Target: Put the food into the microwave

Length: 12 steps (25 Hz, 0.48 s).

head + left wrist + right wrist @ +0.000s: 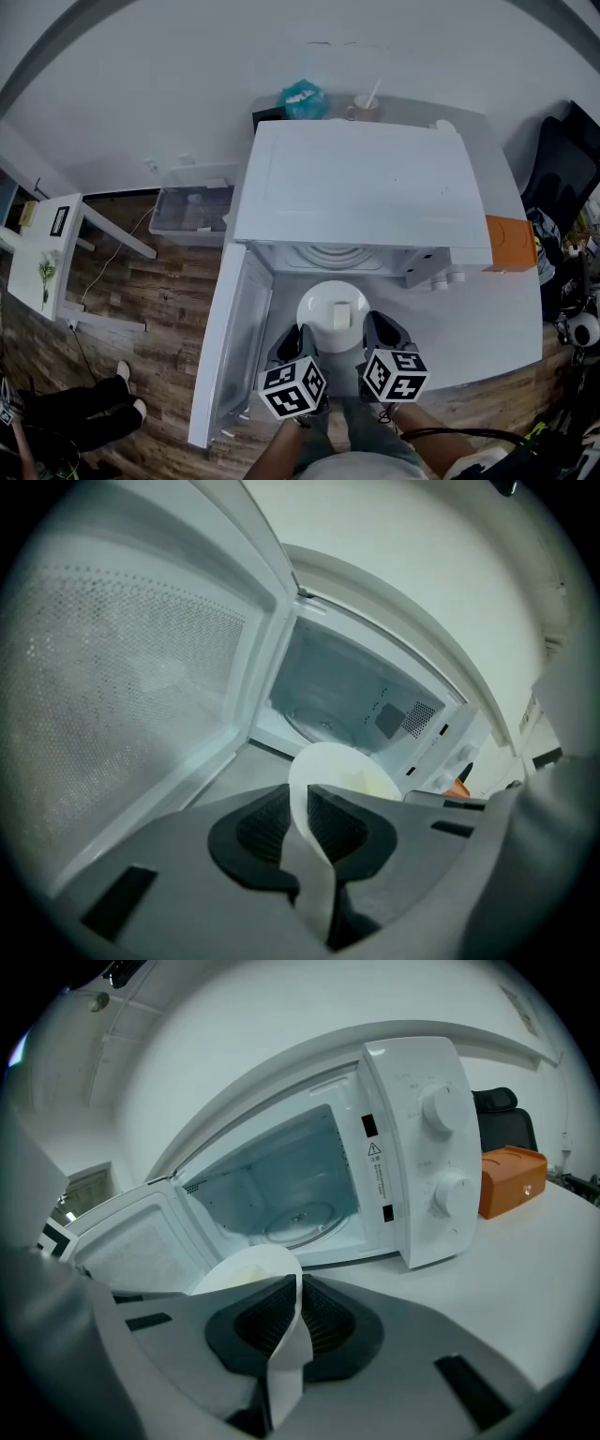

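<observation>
A white plate (323,305) carrying a pale yellow piece of food (341,314) hangs just in front of the white microwave (361,192). The microwave door (230,347) stands swung open to the left. My left gripper (302,336) is shut on the plate's left rim and my right gripper (371,328) is shut on its right rim. The left gripper view has the left gripper (300,822) pinching the plate (333,761), with the empty cavity (356,700) beyond. In the right gripper view the right gripper (295,1312) clamps the plate (246,1267) before the glass turntable (300,1218).
An orange box (511,242) sits on the white tabletop right of the microwave. Behind the microwave are a cup with a spoon (361,108) and a teal bag (303,98). A clear plastic bin (192,211) stands on the wooden floor at left, a black chair (562,169) at right.
</observation>
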Tool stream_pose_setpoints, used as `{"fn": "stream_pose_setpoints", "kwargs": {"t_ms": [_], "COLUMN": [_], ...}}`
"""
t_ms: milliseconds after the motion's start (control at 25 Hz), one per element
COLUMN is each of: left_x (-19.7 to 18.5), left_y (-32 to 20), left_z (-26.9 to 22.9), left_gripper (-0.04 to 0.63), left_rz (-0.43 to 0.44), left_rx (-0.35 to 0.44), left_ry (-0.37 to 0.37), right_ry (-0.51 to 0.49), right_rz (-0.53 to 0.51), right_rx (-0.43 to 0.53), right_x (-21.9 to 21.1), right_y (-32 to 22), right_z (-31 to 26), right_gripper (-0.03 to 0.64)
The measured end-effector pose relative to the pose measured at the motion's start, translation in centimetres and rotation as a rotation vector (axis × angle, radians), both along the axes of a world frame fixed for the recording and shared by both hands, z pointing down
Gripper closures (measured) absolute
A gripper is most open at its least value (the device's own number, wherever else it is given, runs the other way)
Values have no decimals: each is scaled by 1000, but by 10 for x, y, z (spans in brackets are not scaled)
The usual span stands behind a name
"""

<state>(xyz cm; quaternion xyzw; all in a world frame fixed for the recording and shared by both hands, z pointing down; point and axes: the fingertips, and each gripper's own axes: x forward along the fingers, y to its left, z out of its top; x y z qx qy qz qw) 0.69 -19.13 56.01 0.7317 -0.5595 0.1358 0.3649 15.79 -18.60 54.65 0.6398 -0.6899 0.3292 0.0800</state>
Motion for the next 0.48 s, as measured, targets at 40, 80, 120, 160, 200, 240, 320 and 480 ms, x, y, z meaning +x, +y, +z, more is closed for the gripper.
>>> {"fn": "stream_pose_setpoints", "kwargs": {"t_ms": [40,80,120,160,200,240,320,480], "left_x": [1,1,2,3,3,4,6,10], "left_y": [-1,-2,-4,-6,-9,-12,-17,-25], "left_z": [-1,-2,-2,-3,-3,-3,-4,-2], "left_gripper": [534,535,534,535,535,535,535,534], "left_rz": [2,3,5,7,8,10,12,14], "left_rx": [2,5,8,11,15,18,23,25], "left_ry": [-3,-6,-9,-10,-11,-11,-11,-9], "right_ry": [1,2,2,2,1,1,1,-1], "right_rz": [3,5,8,11,12,13,17,25], "right_rx": [2,4,6,8,10,11,12,14], "right_x": [1,1,2,3,3,4,6,9], "right_y": [-1,-2,-3,-4,-6,-7,-10,-17], "right_z": [-1,-2,-3,-3,-3,-3,-2,0], "right_gripper": [584,584,584,584,584,584,584,584]}}
